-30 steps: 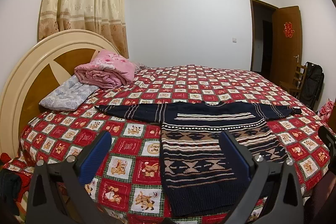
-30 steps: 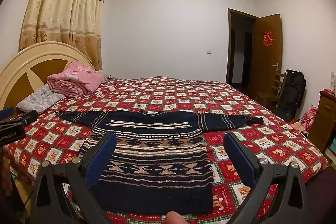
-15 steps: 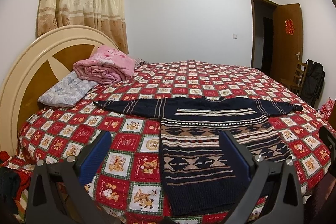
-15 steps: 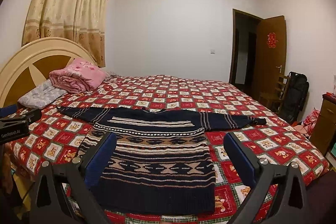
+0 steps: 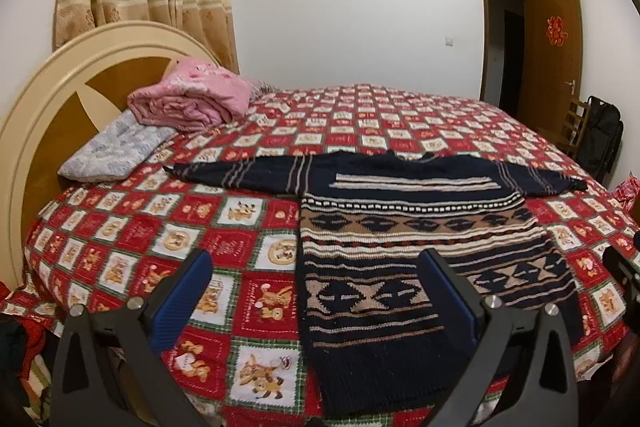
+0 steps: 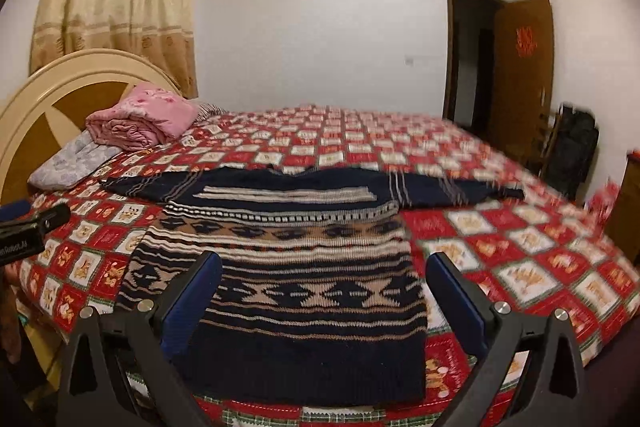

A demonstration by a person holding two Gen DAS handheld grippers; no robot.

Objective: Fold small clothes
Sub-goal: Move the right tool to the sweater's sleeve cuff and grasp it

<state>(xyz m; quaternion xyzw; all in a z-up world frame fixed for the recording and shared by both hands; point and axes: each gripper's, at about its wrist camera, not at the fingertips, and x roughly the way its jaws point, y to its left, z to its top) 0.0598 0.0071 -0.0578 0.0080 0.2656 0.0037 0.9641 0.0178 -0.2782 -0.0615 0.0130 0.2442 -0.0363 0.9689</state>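
A dark navy patterned knit sweater lies flat on the bed with both sleeves spread out to the sides, hem toward me; it also shows in the right wrist view. My left gripper is open and empty, held above the near bed edge at the sweater's left hem side. My right gripper is open and empty, held above the sweater's hem. The left gripper's body also shows at the left edge of the right wrist view.
The bed has a red checked quilt and a round cream headboard at left. A folded pink blanket and a grey pillow lie near the headboard. A door, a chair and a black bag stand at right.
Both grippers have moved forward and tilted down toward the sweater, which now looks larger and closer. Both stay open. The sweater has not moved.
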